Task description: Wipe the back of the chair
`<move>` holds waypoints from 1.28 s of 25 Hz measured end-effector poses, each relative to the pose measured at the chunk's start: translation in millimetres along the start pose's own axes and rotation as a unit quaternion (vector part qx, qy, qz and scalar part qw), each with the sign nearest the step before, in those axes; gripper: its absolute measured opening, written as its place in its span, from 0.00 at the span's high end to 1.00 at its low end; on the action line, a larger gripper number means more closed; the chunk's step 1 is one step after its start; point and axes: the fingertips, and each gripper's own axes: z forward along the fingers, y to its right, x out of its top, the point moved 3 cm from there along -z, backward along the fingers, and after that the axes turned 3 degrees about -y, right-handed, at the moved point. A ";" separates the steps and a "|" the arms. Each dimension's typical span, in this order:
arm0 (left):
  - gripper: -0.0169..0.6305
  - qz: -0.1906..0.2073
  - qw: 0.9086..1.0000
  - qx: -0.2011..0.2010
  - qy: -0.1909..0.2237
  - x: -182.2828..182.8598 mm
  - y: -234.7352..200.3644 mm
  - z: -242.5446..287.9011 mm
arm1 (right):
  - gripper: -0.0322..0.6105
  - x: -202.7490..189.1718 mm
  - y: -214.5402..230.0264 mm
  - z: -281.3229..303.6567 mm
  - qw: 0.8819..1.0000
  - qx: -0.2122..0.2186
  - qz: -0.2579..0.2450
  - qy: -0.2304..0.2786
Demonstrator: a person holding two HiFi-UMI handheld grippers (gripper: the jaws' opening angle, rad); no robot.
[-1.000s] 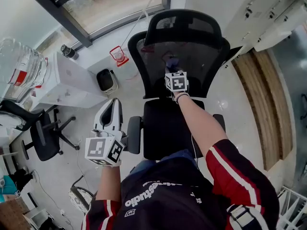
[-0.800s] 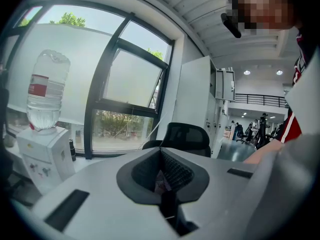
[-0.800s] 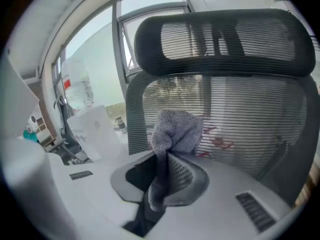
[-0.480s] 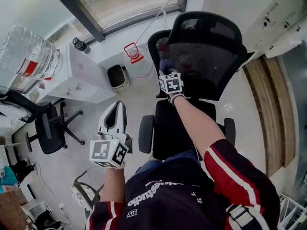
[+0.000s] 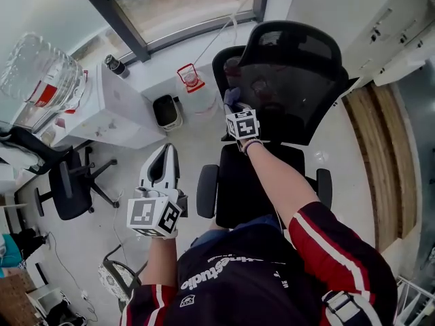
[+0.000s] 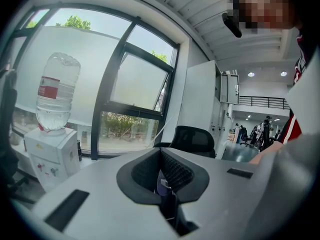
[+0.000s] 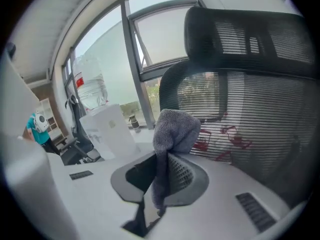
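Observation:
The black mesh chair back (image 5: 292,94) stands in front of me under its headrest (image 5: 292,43). My right gripper (image 5: 234,106) is shut on a grey cloth (image 5: 231,96) and holds it at the back's left edge. In the right gripper view the cloth (image 7: 172,129) bulges up out of the shut right gripper (image 7: 162,171), with the mesh chair back (image 7: 260,119) close on the right. My left gripper (image 5: 162,160) hangs low at the left, apart from the chair, jaws together. In the left gripper view the left gripper (image 6: 161,171) holds nothing, and the chair (image 6: 195,140) shows far off.
A white water dispenser (image 5: 115,107) with a big bottle (image 5: 37,77) stands at the left by the window. A small bin (image 5: 165,111) and a red-topped jug (image 5: 192,80) sit on the floor beside the chair. Another black chair (image 5: 68,189) is at far left; cabinets (image 5: 380,19) at right.
My right gripper has carried the cloth leftward across the chair back, from its middle to its left edge. The left gripper has stayed where it was.

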 end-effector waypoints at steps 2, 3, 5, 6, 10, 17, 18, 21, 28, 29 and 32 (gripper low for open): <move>0.94 0.001 1.000 -0.011 0.003 1.4 11.1 4.7 | 0.86 -3.0 13.3 -15.1 1.000 -0.011 0.004 0.002; 0.94 0.001 1.000 -0.018 0.004 1.7 17.8 7.3 | 0.86 -4.7 21.2 -23.8 1.000 -0.018 0.007 0.004; 0.94 0.002 1.000 -0.031 0.004 2.1 33.1 12.1 | 0.86 -9.7 38.1 -42.4 0.999 -0.030 0.009 0.007; 0.94 0.004 0.999 -0.038 0.004 2.3 41.8 14.6 | 0.86 -13.4 47.8 -52.2 0.999 -0.036 0.010 0.007; 0.94 0.015 0.997 -0.069 0.002 0.9 80.1 25.2 | 0.86 -34.6 96.7 -96.1 0.997 -0.071 0.031 0.014; 0.94 0.039 0.992 -0.119 -0.009 -11.0 152.0 45.0 | 0.86 -85.3 181.9 -174.6 0.990 -0.128 0.063 0.021; 0.94 0.042 0.991 -0.125 -0.010 -12.9 162.5 47.5 | 0.86 -93.7 194.4 -184.8 0.988 -0.137 0.067 0.019; 0.94 0.048 0.989 -0.142 -0.015 -17.3 191.9 55.6 | 0.86 -116.8 233.0 -213.8 0.983 -0.163 0.083 0.015; 0.94 0.055 0.988 -0.144 -0.029 -31.7 226.6 69.2 | 0.86 -154.6 308.5 -249.0 0.973 -0.204 0.108 -0.002; 0.94 0.054 0.988 -0.141 -0.031 -33.6 227.7 70.1 | 0.86 -158.2 316.1 -250.1 0.972 -0.206 0.110 -0.004; 0.94 0.053 0.990 -0.129 -0.036 -38.6 228.4 71.2 | 0.86 -169.1 333.7 -248.5 0.970 -0.210 0.121 -0.013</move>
